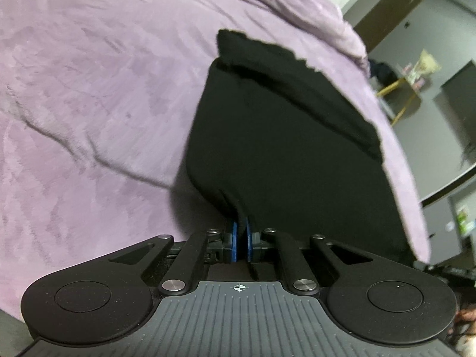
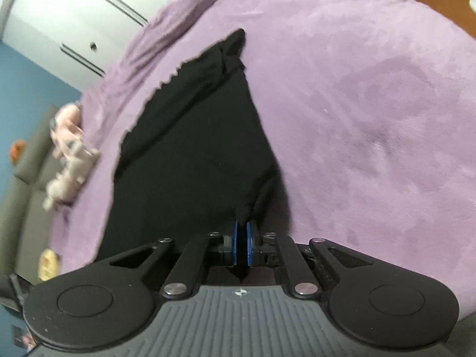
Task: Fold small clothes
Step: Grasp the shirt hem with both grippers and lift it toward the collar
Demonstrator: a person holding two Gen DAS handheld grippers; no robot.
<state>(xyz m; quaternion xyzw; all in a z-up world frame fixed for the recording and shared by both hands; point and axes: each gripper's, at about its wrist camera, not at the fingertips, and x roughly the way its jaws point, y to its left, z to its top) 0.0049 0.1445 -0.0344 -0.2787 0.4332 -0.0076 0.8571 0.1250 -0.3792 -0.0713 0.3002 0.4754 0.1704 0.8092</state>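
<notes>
Nearest the left wrist camera, my left claw [image 1: 241, 223] has its blue pads [image 1: 234, 238] pressed together on a pinch of the black garment [image 1: 282, 148]. That pinched edge rises from the pads as a small bunched ridge, and from there the cloth spreads away across the purple blanket [image 1: 89, 104]. Its far end shows a folded, narrower part with a ragged-looking rim, ending in a dark corner. On the right the blanket drops off at the bed's side, with a yellow-legged stand [image 1: 398, 98] in the blurred room beyond.

Closest to the right wrist camera, my right claw [image 2: 241, 229] is likewise clamped on the garment [image 2: 193, 154], its blue pads [image 2: 249, 244] holding a gathered bit of the near edge. Here the cloth lies mostly to the left of the pads and tapers toward a point far up the blanket [image 2: 372, 104]. At the left rim of the bed a pale, blurred bundle [image 2: 71, 160] lies on the blanket; I cannot tell what it is. White cupboard doors [image 2: 74, 15] stand behind it.
</notes>
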